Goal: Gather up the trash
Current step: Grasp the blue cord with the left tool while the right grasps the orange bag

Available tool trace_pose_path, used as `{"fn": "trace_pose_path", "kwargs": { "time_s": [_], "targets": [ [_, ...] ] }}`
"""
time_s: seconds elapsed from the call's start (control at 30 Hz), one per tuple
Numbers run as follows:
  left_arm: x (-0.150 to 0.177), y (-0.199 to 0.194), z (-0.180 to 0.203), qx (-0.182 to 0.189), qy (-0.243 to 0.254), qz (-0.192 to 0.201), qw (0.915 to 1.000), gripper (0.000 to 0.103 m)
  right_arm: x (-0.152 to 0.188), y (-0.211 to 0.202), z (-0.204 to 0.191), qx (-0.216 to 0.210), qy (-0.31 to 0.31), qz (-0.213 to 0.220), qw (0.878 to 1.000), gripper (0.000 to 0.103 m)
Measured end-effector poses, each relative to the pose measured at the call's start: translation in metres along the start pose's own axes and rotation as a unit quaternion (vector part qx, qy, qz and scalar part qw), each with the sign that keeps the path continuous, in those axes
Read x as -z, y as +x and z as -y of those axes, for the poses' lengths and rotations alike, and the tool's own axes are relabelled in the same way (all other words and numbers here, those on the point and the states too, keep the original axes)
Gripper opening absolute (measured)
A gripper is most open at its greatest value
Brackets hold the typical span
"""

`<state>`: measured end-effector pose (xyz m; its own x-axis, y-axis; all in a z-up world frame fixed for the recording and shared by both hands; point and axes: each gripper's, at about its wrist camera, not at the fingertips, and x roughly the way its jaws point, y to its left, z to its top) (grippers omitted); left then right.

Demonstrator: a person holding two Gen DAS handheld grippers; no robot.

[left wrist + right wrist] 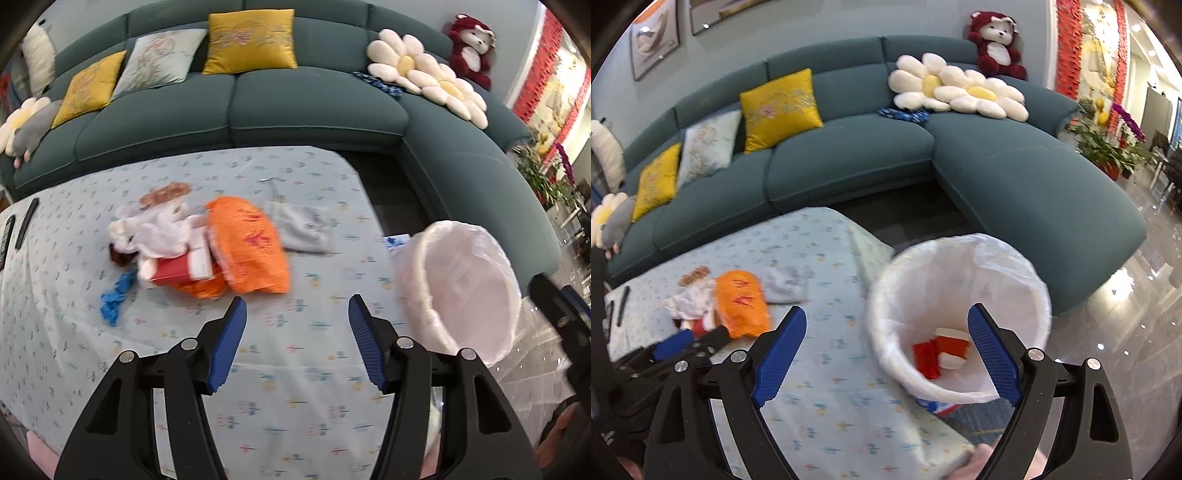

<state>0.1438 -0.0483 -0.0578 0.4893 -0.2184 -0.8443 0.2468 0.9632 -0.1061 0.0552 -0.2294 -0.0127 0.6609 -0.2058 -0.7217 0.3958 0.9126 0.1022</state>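
Left wrist view: blue scrap (112,301), white and red litter (162,247), orange bag (247,245), grey pouch (304,229) on the table (295,406).
Left gripper (297,314): jaws apart, empty.
Bin (960,314): right of the table (red and white scraps inside).
Right gripper (886,325): jaws wide, empty.

Left gripper (297,314) and right gripper (886,325) both tilt downward, fingers (229,339) spread apart, nothing between them.
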Motion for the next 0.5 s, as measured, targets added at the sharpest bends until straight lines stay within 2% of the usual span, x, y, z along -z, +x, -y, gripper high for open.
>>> {"fn": "trace_pose_path", "kwargs": {
  "time_s": [0.07, 0.13, 0.2, 0.43, 0.5],
  "targets": [
    [0.001, 0.001, -0.017, -0.008, -0.009, 0.0, 0.9999, 0.056, 0.004, -0.006, -0.009, -0.012, 0.014, 0.025, 1.0, 0.086],
    [0.003, 0.002, -0.031, -0.014, -0.016, 0.0, 0.9998, 0.056, 0.005, -0.004, -0.02, -0.031, 0.028, 0.018, 0.999, 0.091],
    [0.004, 0.003, -0.048, -0.021, -0.023, 0.0, 0.9995, 0.057, 0.004, 0.002, -0.033, -0.046, 0.028, 0.001, 0.999, 0.091],
    [0.007, 0.013, -0.116, -0.055, -0.05, -0.004, 0.9972, 0.057, 0.009, 0.032, -0.088, -0.05, -0.043, -0.04, 0.997, 0.091],
    [0.011, 0.019, -0.137, -0.068, -0.057, -0.011, 0.996, 0.062, 0.012, 0.041, -0.103, -0.047, -0.066, -0.052, 0.995, 0.091]
  ]
}}
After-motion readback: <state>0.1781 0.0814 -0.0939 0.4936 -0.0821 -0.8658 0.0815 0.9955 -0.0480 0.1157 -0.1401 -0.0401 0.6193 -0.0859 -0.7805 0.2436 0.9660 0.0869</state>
